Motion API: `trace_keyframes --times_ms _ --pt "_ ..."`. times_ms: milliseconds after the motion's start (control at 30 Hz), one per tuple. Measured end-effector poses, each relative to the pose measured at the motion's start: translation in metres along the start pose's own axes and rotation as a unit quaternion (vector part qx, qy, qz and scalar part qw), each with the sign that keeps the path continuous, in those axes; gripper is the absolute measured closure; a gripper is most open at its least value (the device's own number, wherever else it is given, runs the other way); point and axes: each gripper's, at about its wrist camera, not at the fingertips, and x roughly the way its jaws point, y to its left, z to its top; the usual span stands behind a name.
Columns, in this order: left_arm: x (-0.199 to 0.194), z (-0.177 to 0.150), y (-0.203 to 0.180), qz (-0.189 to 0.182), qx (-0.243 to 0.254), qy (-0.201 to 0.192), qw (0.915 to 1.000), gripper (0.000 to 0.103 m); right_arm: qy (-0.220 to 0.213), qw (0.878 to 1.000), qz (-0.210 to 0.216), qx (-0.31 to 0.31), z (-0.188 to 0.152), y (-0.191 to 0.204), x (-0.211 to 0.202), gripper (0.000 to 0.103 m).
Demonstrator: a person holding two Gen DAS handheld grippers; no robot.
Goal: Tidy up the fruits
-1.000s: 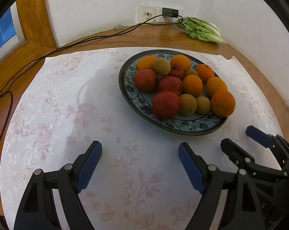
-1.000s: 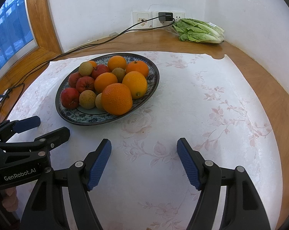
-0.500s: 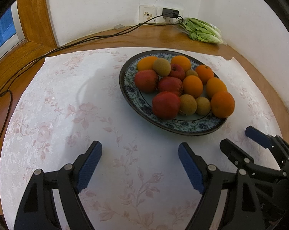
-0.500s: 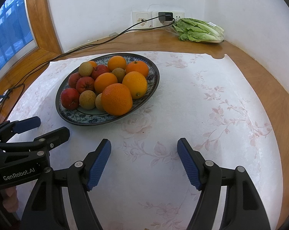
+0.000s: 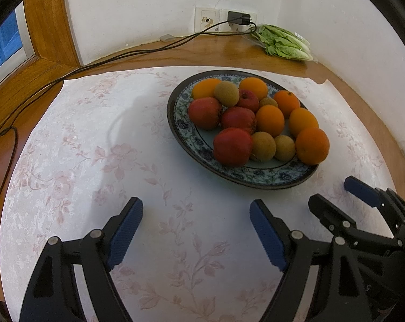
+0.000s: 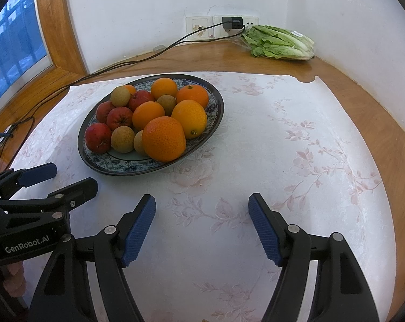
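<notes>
Orange fruit point(image 6: 163, 138) at plate point(image 6: 154, 167) near rim sits ahead-left of right tool point(image 6: 201, 225), nearer than left tool point(image 5: 196, 230); both tools open, empty.

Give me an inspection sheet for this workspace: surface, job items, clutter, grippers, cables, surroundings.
Surface: round wooden table covered by a white cloth with pink flowers.
Job's things: oval blue-patterned plate heaped with orange citrus fruits, red apples and brown round fruits; none off the plate.
Clutter: bagged green lettuce at the far wall corner.
Grippers: left gripper open and empty, above the cloth near the plate; right gripper open and empty, to the plate's right.
Cables: black cable runs from a plugged black charger across the table's far left.
Surroundings: white walls, wall sockets, wood-framed window.
</notes>
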Motion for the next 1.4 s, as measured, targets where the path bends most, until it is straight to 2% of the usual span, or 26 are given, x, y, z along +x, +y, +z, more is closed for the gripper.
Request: trace_keyframes --times_ms 1400 --pt "0.0013 -0.0012 -0.0026 0.012 0.012 0.001 0.9998 0.018 0.000 1.000 0.000 0.000 0.0005 0.0004 -0.0001 0.029"
